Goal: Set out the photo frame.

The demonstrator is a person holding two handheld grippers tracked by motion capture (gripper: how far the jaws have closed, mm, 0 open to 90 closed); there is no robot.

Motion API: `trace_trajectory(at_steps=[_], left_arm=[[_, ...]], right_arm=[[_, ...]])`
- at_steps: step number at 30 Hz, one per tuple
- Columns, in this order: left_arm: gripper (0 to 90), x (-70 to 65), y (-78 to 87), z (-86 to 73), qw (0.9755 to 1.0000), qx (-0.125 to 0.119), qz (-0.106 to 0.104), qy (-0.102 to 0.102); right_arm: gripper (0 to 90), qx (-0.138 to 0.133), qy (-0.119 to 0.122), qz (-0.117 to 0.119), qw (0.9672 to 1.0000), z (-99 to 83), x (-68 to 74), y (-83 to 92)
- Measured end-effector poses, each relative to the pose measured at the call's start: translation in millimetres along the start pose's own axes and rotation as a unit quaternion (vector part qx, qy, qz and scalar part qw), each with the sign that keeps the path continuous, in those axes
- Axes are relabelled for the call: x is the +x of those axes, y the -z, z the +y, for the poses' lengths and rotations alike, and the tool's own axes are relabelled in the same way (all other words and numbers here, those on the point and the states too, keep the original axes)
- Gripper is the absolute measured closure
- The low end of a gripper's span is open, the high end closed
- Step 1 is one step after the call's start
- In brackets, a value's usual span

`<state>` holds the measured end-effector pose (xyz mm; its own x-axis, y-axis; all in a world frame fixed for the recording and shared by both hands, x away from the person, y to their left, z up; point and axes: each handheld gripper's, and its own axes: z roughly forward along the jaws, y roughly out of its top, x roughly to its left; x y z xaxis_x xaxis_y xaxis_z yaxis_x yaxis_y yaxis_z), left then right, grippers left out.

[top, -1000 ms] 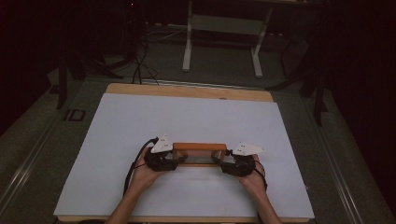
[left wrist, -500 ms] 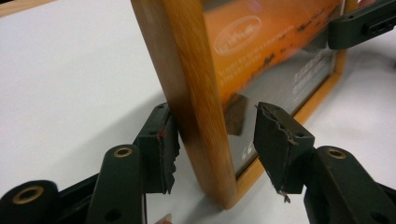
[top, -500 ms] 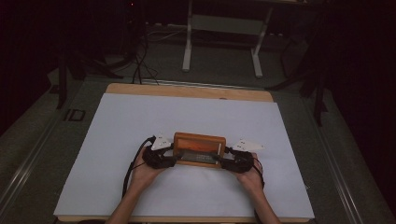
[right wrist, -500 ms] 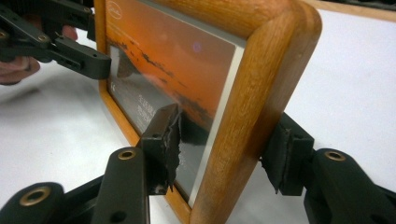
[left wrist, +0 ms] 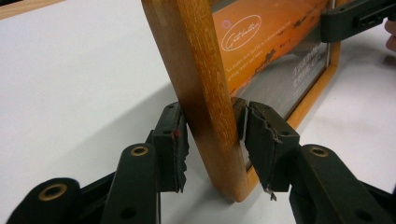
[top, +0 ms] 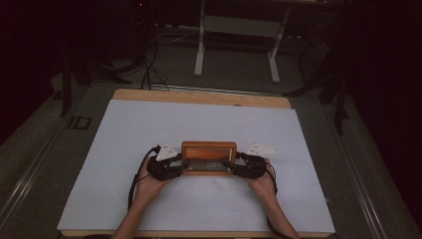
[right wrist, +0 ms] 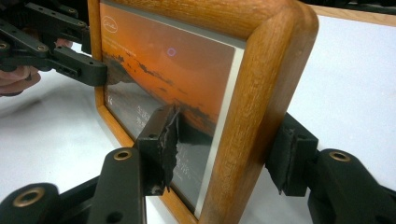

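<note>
A wooden picture frame (top: 209, 157) with an orange sunset print stands upright on its long edge at the table's near middle. My left gripper (top: 183, 167) is shut on its left side rail, and my right gripper (top: 234, 168) is shut on its right side rail. In the left gripper view the frame's wooden rail (left wrist: 205, 93) sits between the two pads of my left gripper (left wrist: 212, 140). In the right gripper view one pad presses the glass and the other the back of the frame (right wrist: 261, 107), with my right gripper (right wrist: 224, 144) around the rail.
A white sheet (top: 199, 124) covers the wooden table (top: 199, 97). Beyond the far edge, on the dark floor, are a metal stand (top: 234, 45) and cables (top: 149, 69). A person's hands and forearms come in from the bottom.
The frame has been tipped up from nearly flat to standing on its edge, its picture now facing the near side. Both grippers stayed on its ends.
</note>
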<state>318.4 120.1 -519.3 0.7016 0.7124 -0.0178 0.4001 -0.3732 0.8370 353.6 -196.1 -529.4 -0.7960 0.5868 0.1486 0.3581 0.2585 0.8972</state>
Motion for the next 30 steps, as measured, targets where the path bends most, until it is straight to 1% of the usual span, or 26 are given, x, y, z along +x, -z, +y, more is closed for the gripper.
trace_trajectory(at_steps=[6, 8, 10, 11, 13, 16, 17, 18, 23, 27, 28, 29, 30], left_arm=[[57.3, -0.7, 0.1, 0.1, 1.0, -0.001, 0.004, -0.004], [55.5, 0.1, 0.3, -0.2, 1.0, 0.002, 0.005, -0.005], [53.5, 0.9, 0.0, -0.7, 1.0, 0.005, -0.003, -0.004], [53.0, 0.7, 0.0, -0.9, 1.0, 0.007, 0.0, -0.005], [51.7, 0.9, 0.9, -1.0, 1.0, 0.008, -0.004, -0.003], [49.9, 1.0, 2.7, -0.9, 1.0, 0.008, -0.004, -0.002], [49.9, 2.8, 6.9, -1.6, 1.0, 0.004, -0.005, 0.0], [48.8, 3.8, 8.6, -2.0, 1.0, 0.002, -0.004, 0.004], [47.0, 11.5, 17.8, -3.6, 0.9999, -0.006, 0.001, 0.016], [46.9, 20.2, 26.3, -5.1, 0.9995, -0.014, 0.009, 0.026], [46.7, 20.2, 26.3, -5.1, 0.9995, -0.014, 0.009, 0.026], [46.7, 23.1, 28.4, -5.3, 0.9994, -0.015, 0.011, 0.027], [46.2, 27.8, 31.6, -5.8, 0.9991, -0.017, 0.018, 0.033]], right_arm=[[47.4, 0.009, 0.011, -0.002, 0.9999, 0.7, 0.3, 0.9], [45.1, 0.014, 0.013, -0.008, 0.9998, -0.2, 0.7, 1.4], [42.9, 0.015, 0.008, -0.01, 0.9998, -1.6, 0.5, 2.0], [42.7, 0.014, 0.006, -0.01, 0.9998, -2.0, 0.2, 2.7], [41.6, 0.013, 0.006, -0.01, 0.9998, -1.4, 0.3, 4.8], [41.2, 0.009, 0.007, -0.009, 0.9999, 0.2, 1.1, 8.7], [41.2, 0.008, 0.007, -0.008, 0.9999, 0.9, 1.4, 10.6], [41.2, 0.004, 0.009, -0.01, 0.9999, 2.8, 1.7, 18.6], [40.5, 0.002, -0.001, -0.019, 0.9998, 4.0, -4.1, 33.5], [40.2, 0.006, -0.004, -0.034, 0.9994, 3.1, -9.6, 43.8], [40.2, 0.006, -0.004, -0.034, 0.9994, 3.1, -9.6, 43.8], [40.2, 0.007, -0.006, -0.04, 0.9992, 2.5, -12.0, 46.7], [40.2, 0.011, -0.007, -0.047, 0.9988, 2.1, -14.3, 49.1]])
